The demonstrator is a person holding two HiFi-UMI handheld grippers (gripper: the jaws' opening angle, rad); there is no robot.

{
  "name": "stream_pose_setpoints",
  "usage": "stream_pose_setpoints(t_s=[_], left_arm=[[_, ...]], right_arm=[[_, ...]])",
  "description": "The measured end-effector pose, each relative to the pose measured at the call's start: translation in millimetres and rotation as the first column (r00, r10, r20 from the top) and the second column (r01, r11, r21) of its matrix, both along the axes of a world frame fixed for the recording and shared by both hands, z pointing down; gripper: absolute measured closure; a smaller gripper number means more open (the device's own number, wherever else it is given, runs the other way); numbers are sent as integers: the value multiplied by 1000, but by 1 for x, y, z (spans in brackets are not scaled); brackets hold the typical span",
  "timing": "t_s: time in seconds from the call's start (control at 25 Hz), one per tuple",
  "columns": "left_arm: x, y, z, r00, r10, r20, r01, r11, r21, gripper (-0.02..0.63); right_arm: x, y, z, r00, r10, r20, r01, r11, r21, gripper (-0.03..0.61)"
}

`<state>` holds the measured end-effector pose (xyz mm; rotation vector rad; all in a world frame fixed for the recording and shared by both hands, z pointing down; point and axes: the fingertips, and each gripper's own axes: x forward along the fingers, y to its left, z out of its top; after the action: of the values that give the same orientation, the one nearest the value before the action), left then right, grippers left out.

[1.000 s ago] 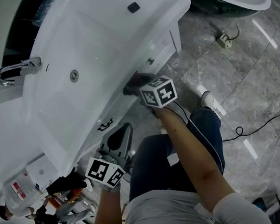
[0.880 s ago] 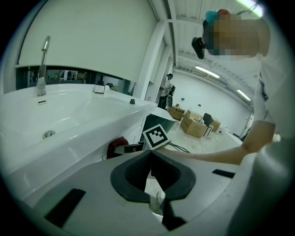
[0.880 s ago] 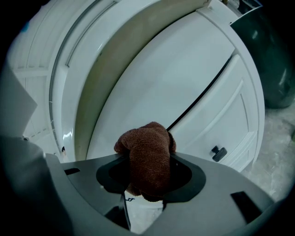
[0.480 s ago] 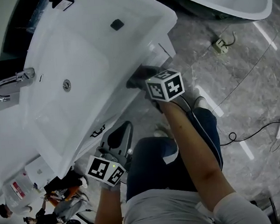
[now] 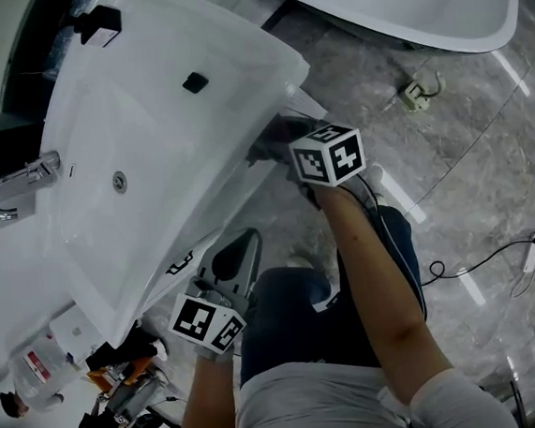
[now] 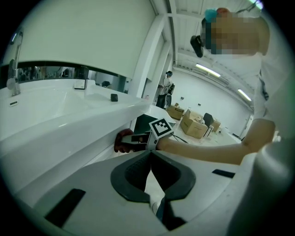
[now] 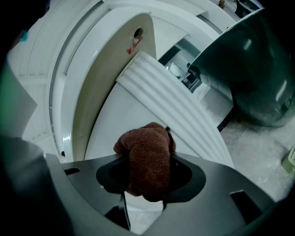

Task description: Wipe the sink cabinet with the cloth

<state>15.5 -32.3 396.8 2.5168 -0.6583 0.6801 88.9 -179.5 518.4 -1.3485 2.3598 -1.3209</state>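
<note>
- While clamped in the right gripper [image 7: 144, 182], the brown cloth [image 7: 146, 154] presses against the white sink cabinet [image 7: 124, 120] front, just below the basin [image 5: 134, 99].
- Left gripper [image 6: 151, 191]: jaws together, nothing between them.

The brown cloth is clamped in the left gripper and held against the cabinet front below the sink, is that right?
Wrong gripper. The right gripper view shows the brown cloth clamped in the right gripper, not the left, and held against the cabinet front below the sink.
</note>
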Motion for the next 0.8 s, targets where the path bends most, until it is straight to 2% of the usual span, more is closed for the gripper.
stream_pose_setpoints(t_s=[0.12,0.28,0.6,0.8], left_arm=[[10,0,3,1000,5,-3,-5,1000,-7,603],[14,-4,6,1000,-4,-10,3,1000,-11,603],[14,-4,16,1000,-4,-25,4,1000,-4,603],[12,2,29,999,14,-29,-14,1000,7,603]], right_arm=[[20,-4,1,1000,18,1,-18,1000,4,383],[25,-6,0,1000,13,26,-14,1000,19,383],[36,-5,12,982,89,167,-96,995,39,383],[67,-2,54,975,201,98,-200,980,-18,383]])
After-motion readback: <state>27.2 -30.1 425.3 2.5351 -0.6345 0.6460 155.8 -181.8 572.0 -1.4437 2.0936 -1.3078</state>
